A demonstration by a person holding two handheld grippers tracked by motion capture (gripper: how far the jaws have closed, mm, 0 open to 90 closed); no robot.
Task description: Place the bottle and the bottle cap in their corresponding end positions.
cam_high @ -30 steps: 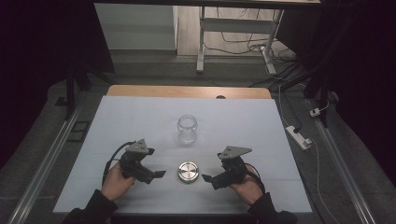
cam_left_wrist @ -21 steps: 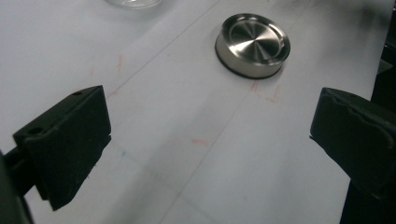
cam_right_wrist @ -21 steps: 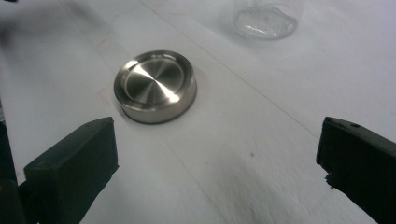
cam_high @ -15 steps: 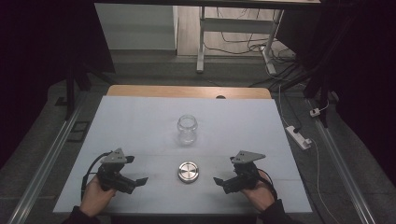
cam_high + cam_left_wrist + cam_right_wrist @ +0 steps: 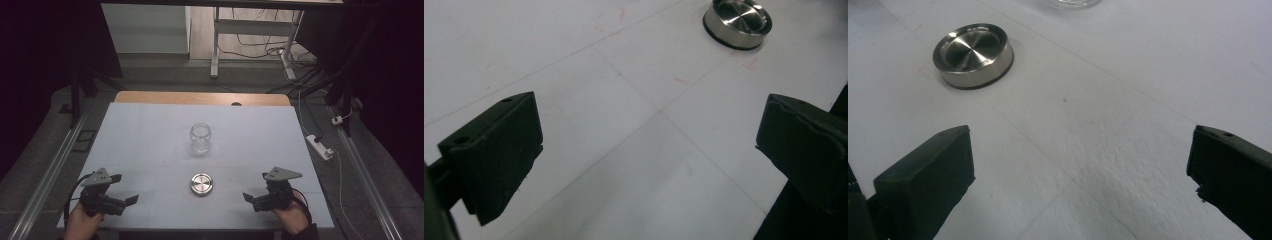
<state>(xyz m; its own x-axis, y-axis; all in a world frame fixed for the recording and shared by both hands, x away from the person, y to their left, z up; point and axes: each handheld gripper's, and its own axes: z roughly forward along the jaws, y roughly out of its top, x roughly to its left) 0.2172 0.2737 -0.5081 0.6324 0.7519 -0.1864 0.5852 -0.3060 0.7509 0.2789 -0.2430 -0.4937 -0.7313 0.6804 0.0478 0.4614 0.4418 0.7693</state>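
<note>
Steel lid (image 5: 202, 183) lies near, off the jar (image 5: 200, 138); left gripper (image 5: 125, 189) and right gripper (image 5: 248, 200) spread wide, empty; capping looks undone.

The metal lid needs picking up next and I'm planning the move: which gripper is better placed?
Right, marginally. The right gripper sits slightly nearer the metal lid than the left gripper; both are open.

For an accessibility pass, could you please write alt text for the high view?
A round metal lid lies on a white table, with an open glass jar standing upright farther back, apart from it. Near the front edge, a person's hands hold the left claw and the right claw, both open, one on each side of the lid, touching nothing.
</note>
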